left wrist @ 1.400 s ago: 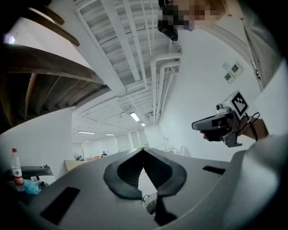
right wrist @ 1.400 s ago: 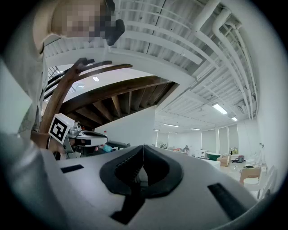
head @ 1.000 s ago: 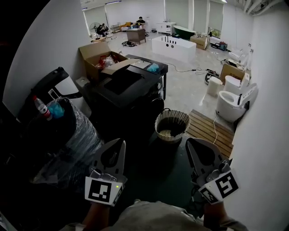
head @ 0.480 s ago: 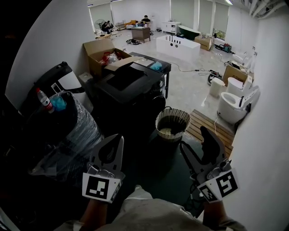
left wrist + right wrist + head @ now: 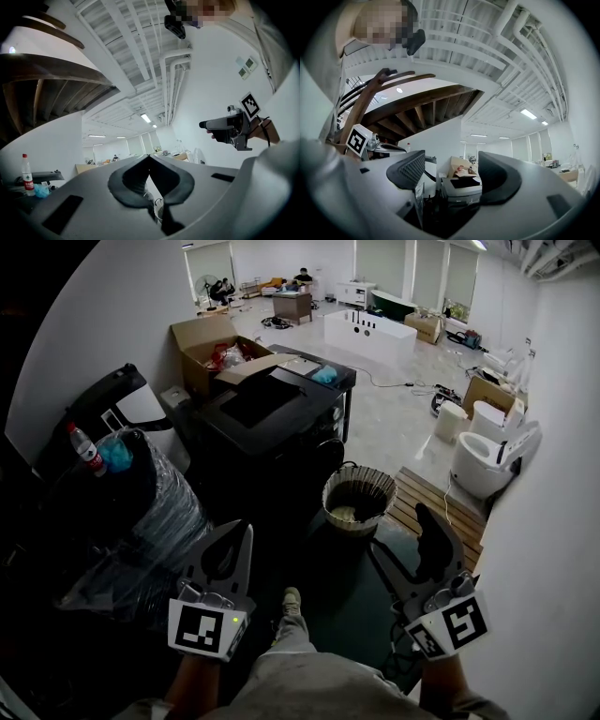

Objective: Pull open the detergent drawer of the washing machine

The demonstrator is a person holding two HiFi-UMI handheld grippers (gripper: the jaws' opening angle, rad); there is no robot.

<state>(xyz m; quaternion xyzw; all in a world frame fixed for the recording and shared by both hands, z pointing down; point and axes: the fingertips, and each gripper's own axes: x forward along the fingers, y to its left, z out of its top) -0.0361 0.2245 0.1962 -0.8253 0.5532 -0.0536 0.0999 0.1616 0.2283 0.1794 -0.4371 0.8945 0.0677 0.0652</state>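
two grippers, both empty: left gripper [image 5: 242, 532] with jaws together, right gripper [image 5: 403, 535] with jaws opening on nothing. washing machine [image 5: 267, 413] stood well ahead of both; its detergent drawer could not be picked out. likely light, stiff plastic, sliding easily; grip its front lip.

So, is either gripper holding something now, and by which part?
Nothing is held. The left gripper has its jaws shut on nothing; the right gripper has its jaws opening, with nothing between them.
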